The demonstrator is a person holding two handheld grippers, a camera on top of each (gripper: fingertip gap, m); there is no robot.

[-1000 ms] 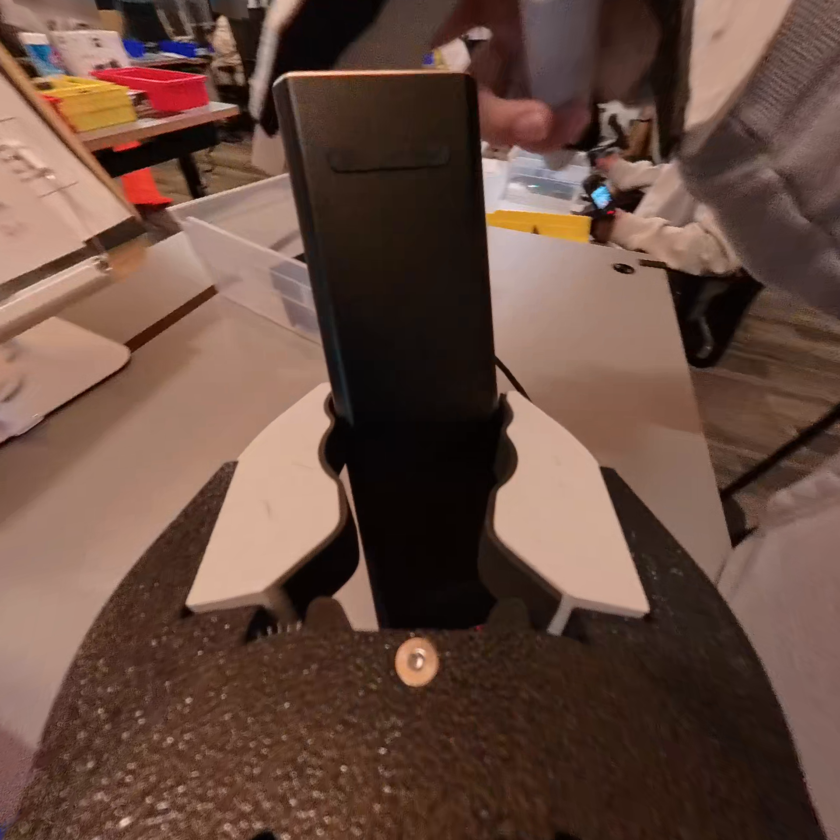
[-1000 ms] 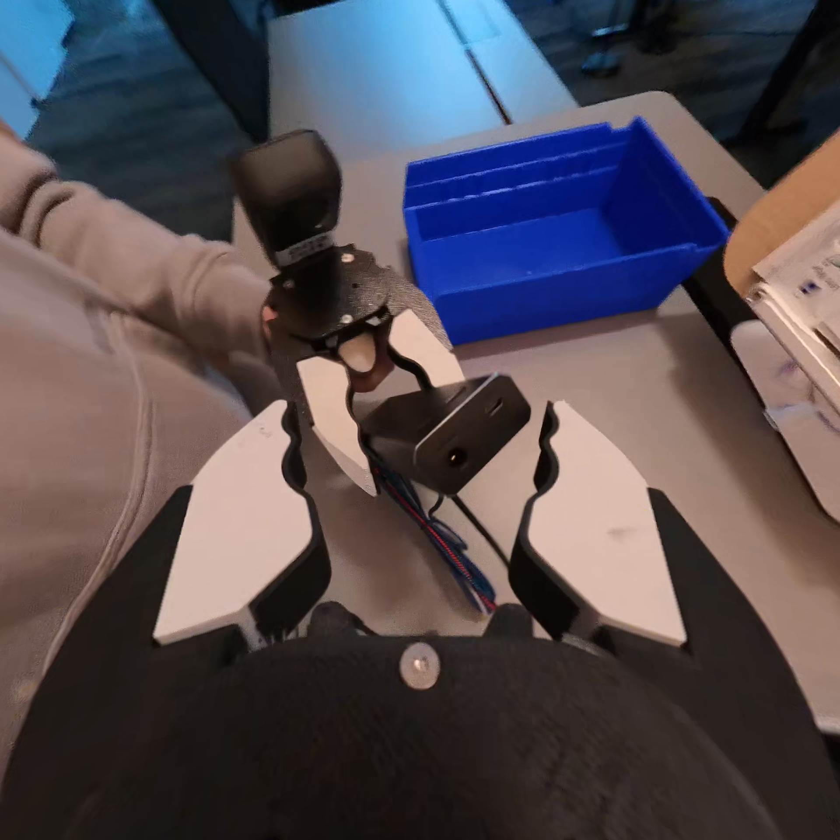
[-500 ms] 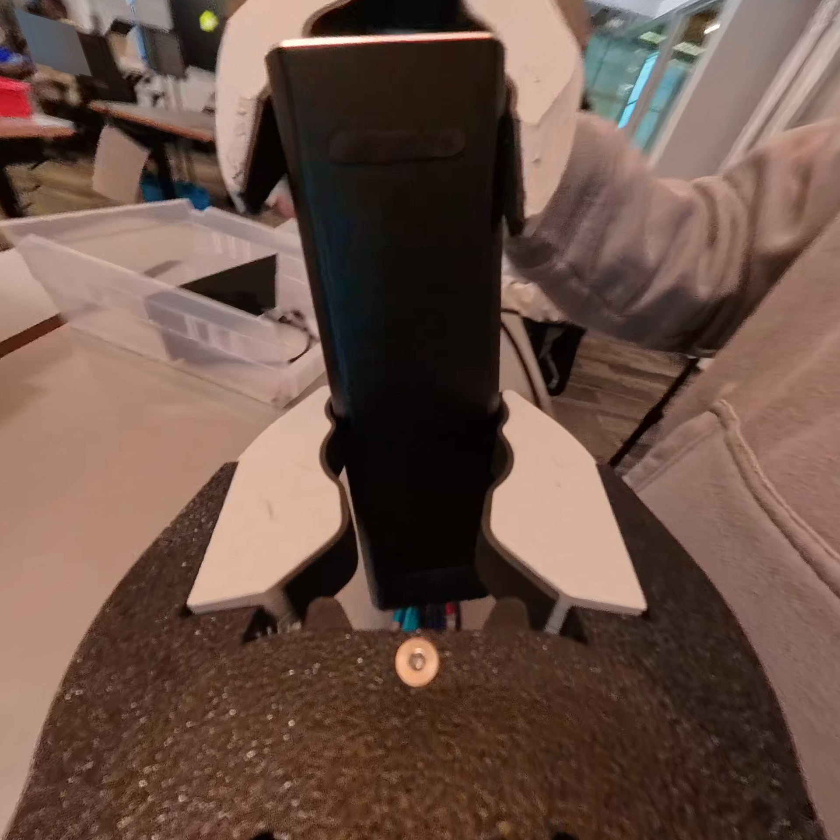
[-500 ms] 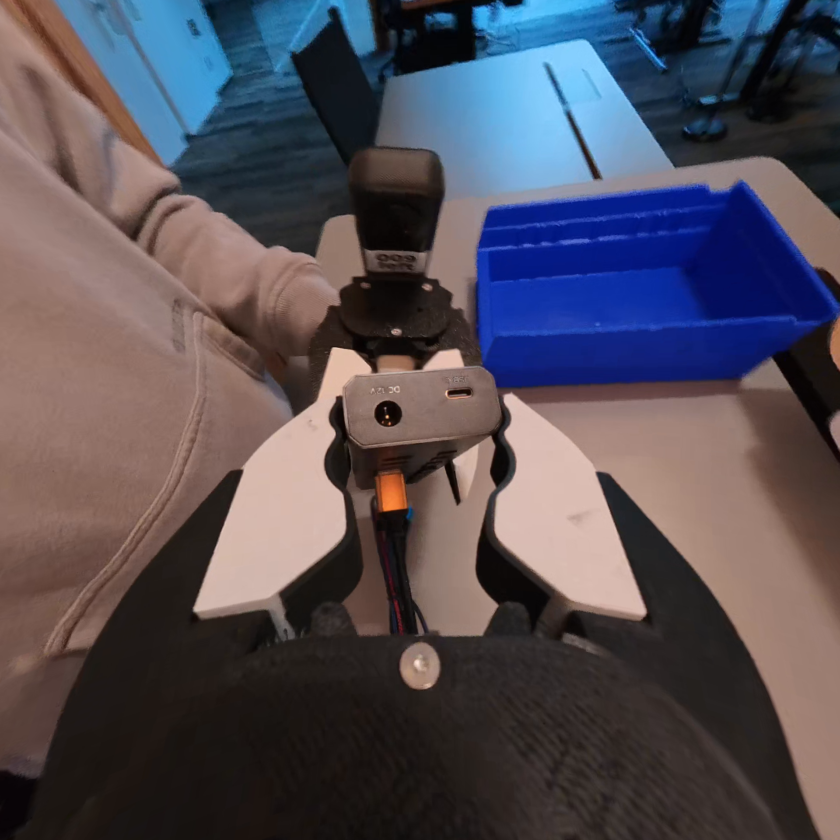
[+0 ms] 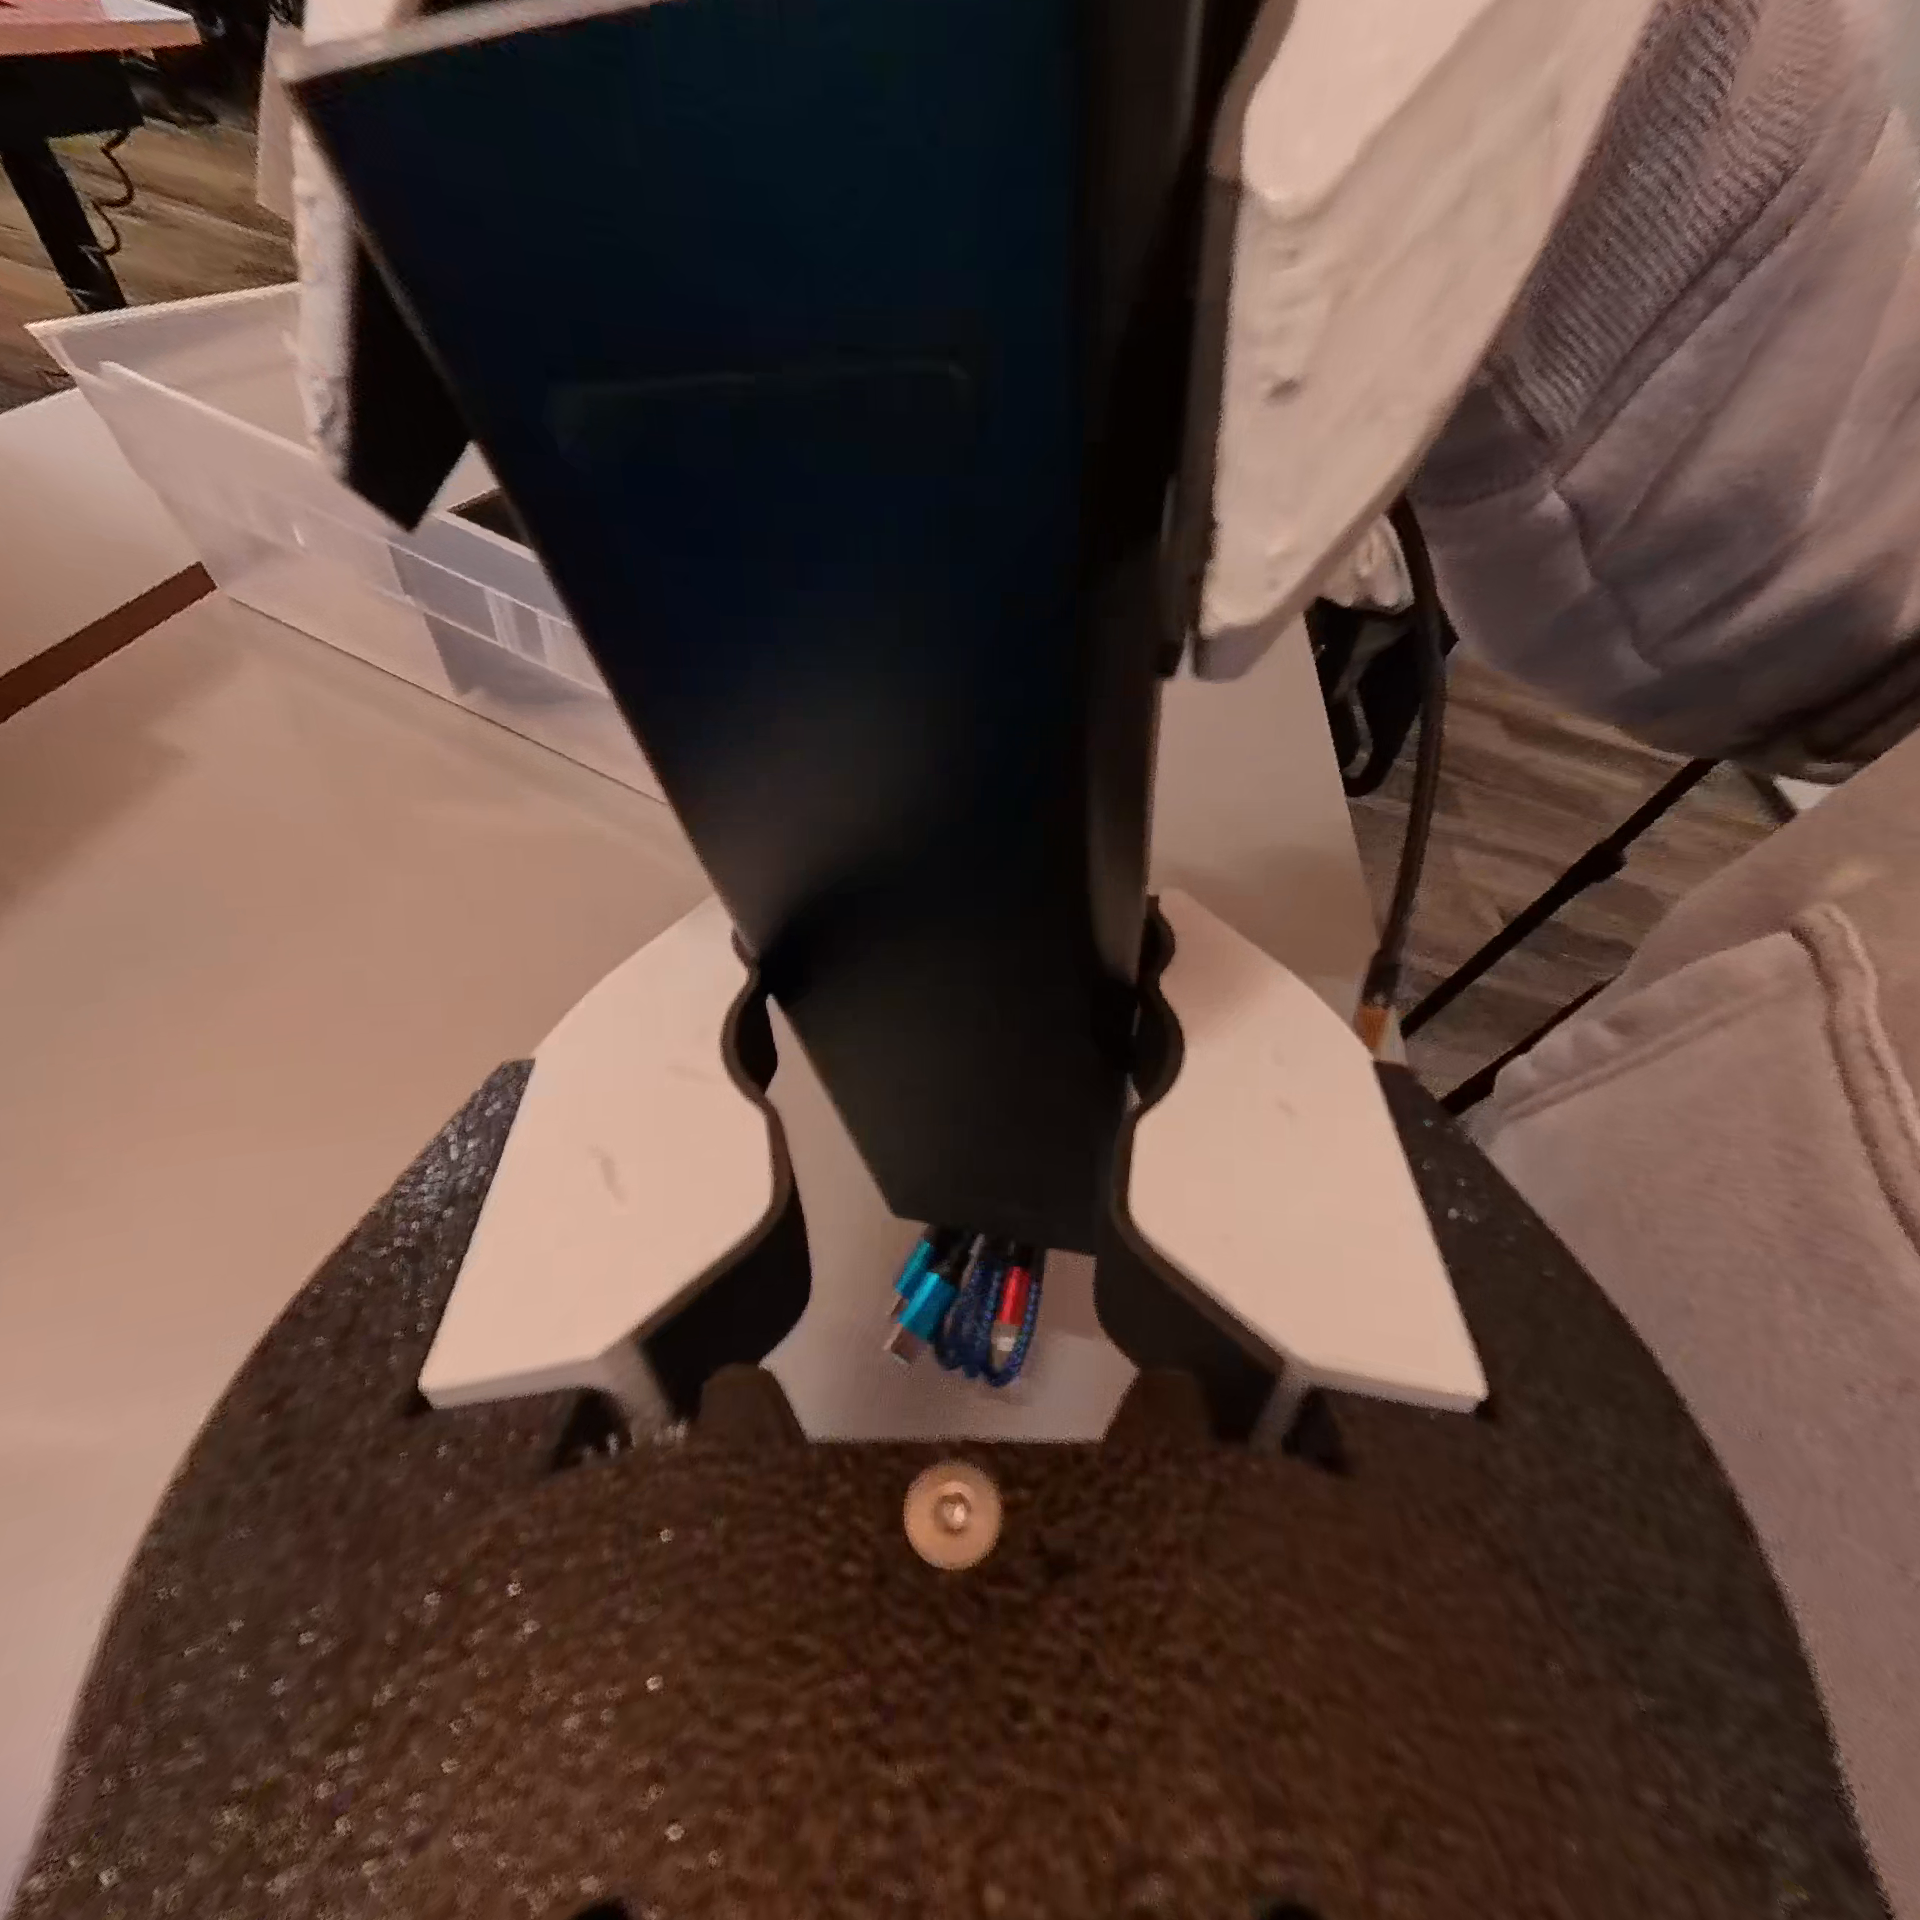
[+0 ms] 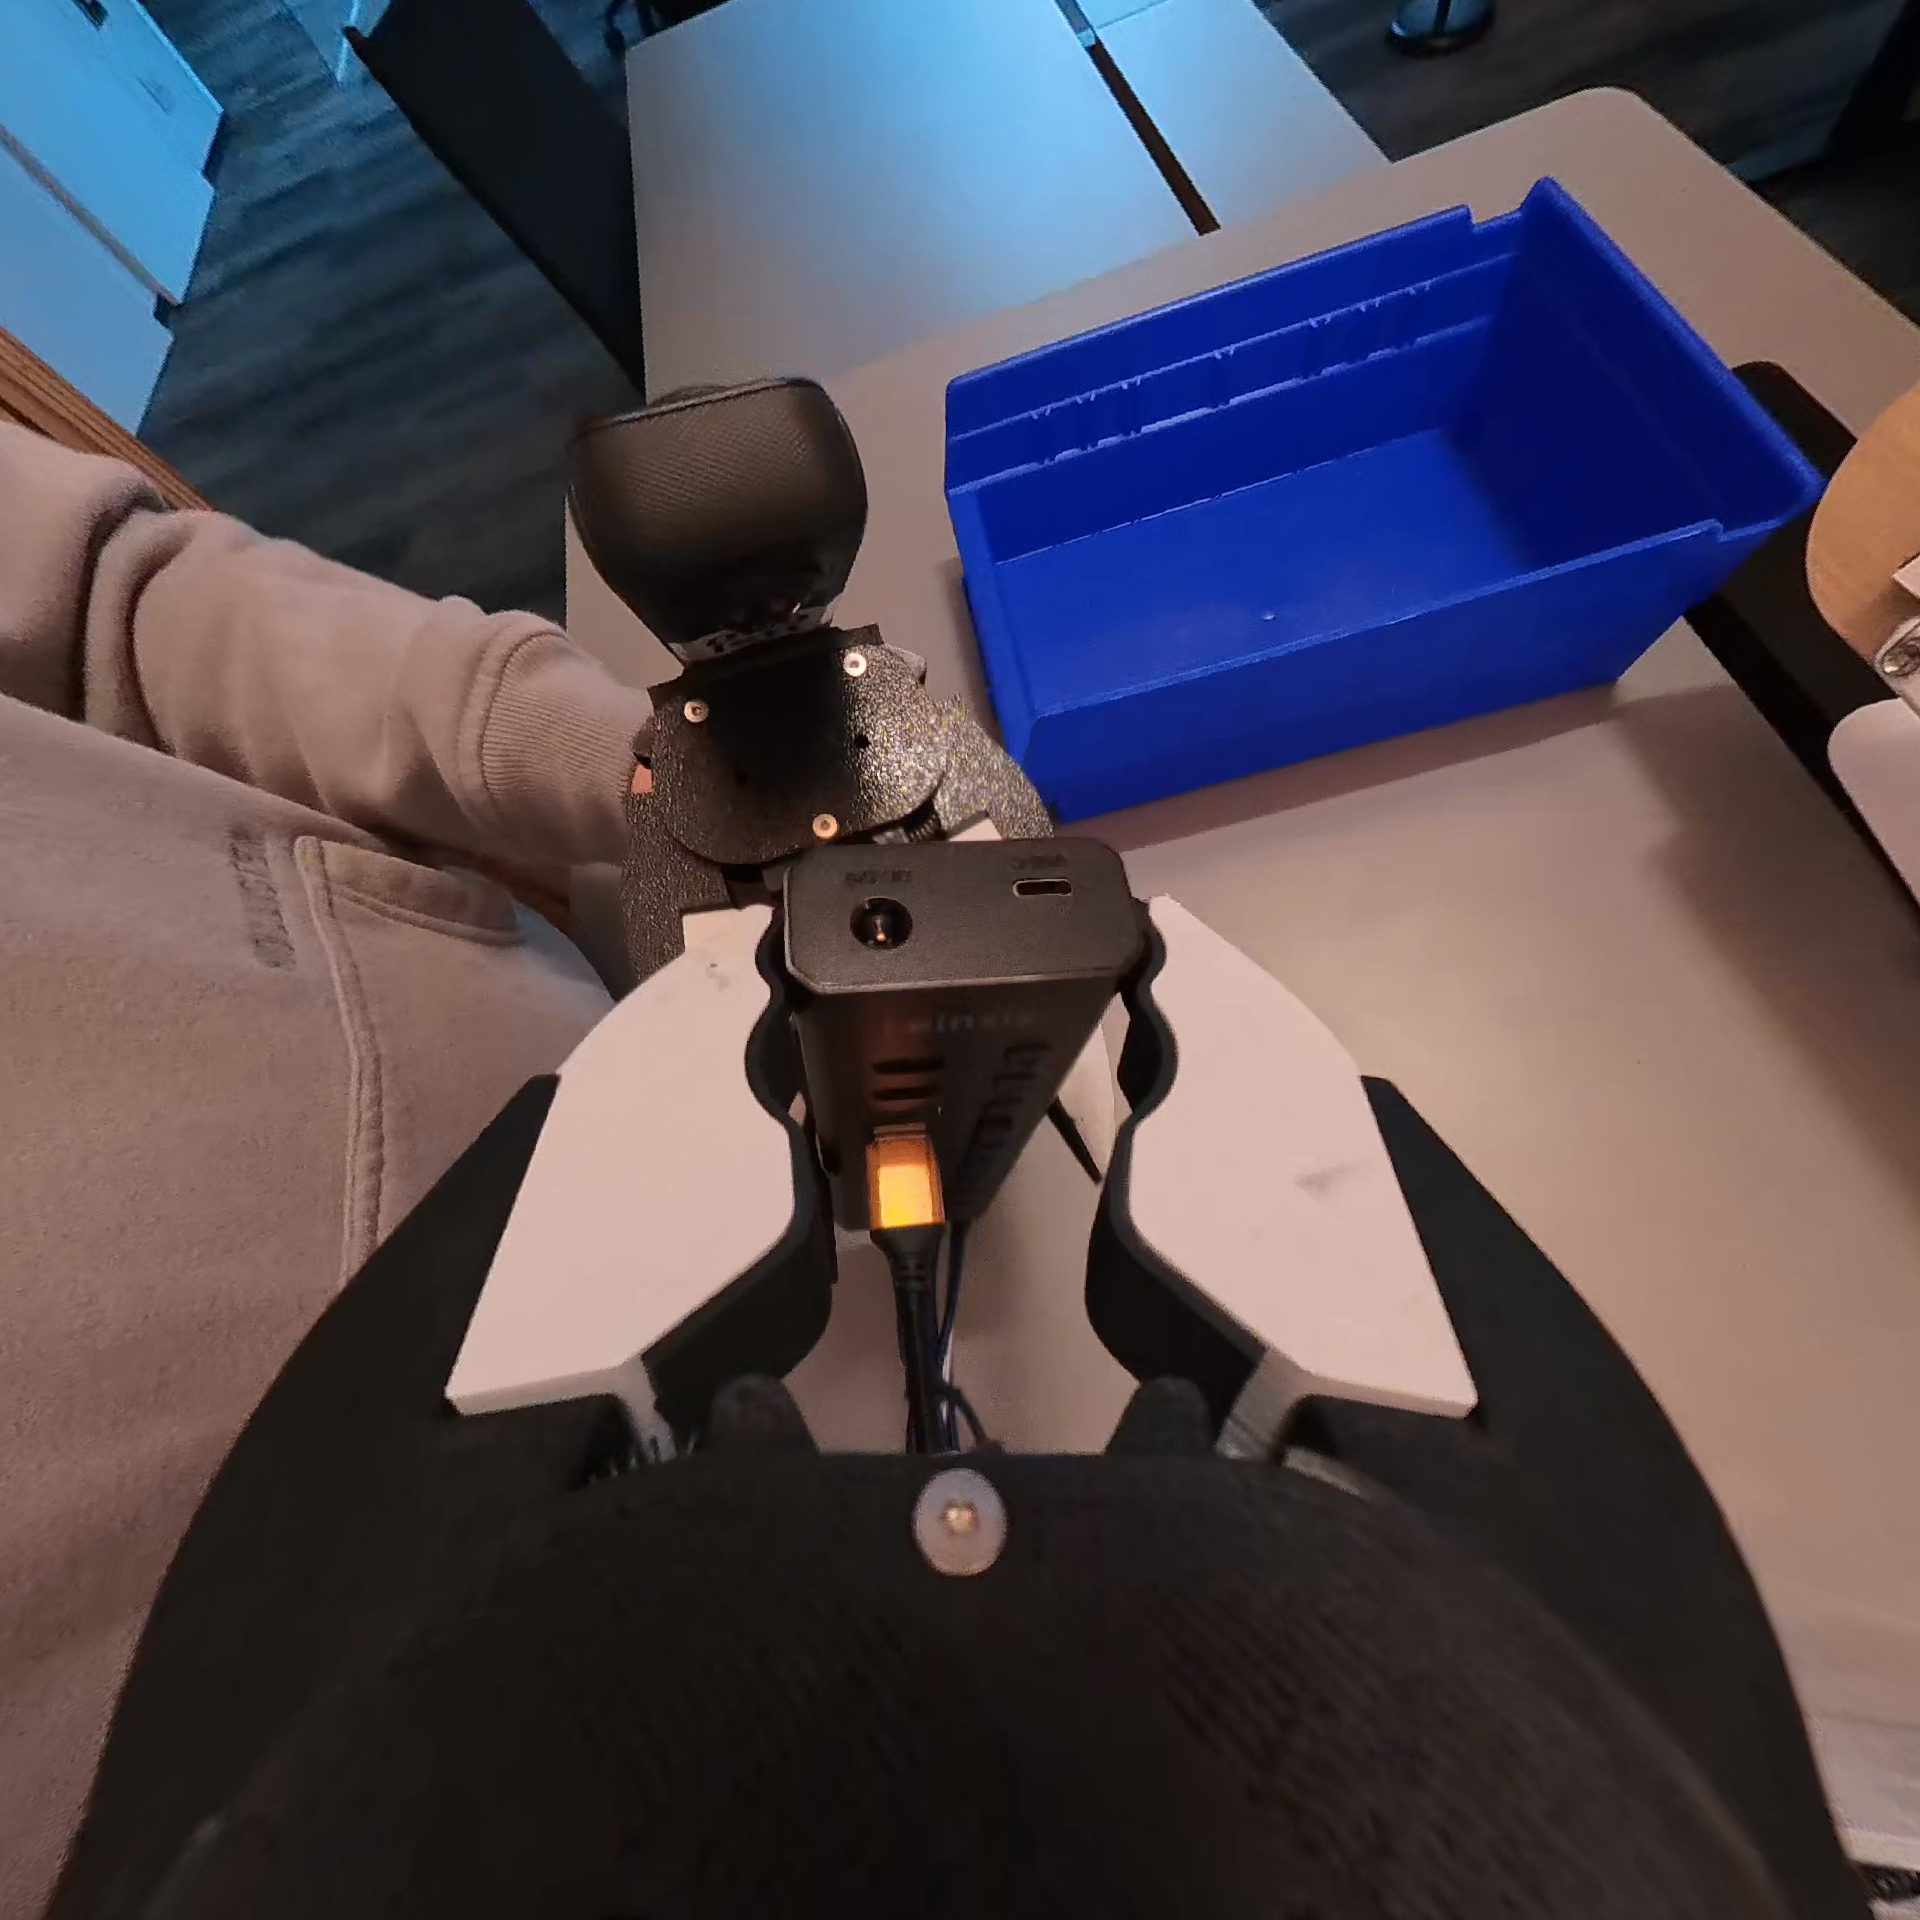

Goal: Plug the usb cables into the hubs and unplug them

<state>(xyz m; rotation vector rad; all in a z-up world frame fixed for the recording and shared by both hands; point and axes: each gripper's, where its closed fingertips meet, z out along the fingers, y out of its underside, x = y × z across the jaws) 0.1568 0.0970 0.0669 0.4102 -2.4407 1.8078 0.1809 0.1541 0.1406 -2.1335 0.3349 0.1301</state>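
- My left claw (image 5: 951,1023) is closed on the near end of the black hub (image 5: 831,582), one white finger pressing each long side. The hub runs straight away from me, held above the worktop (image 5: 260,883).
- The hub looks to me like a rigid, smooth, fairly light box, likely to slip or twist, so gripping across the narrow sides near an end suits it.
- Blue and red braided usb cables (image 5: 961,1304) bunch under the hub's near end, between my left fingers. They look limp, so I would take them by the stiff plug shells.
- My right claw (image 6: 956,1023) clamps the hub's other end (image 6: 956,914), its port face turned up at me.
- An orange-lit plug (image 6: 902,1184) sits in the hub's side, its cord dropping between my right fingers.
- An empty blue bin (image 6: 1299,665) stands beyond to the right.
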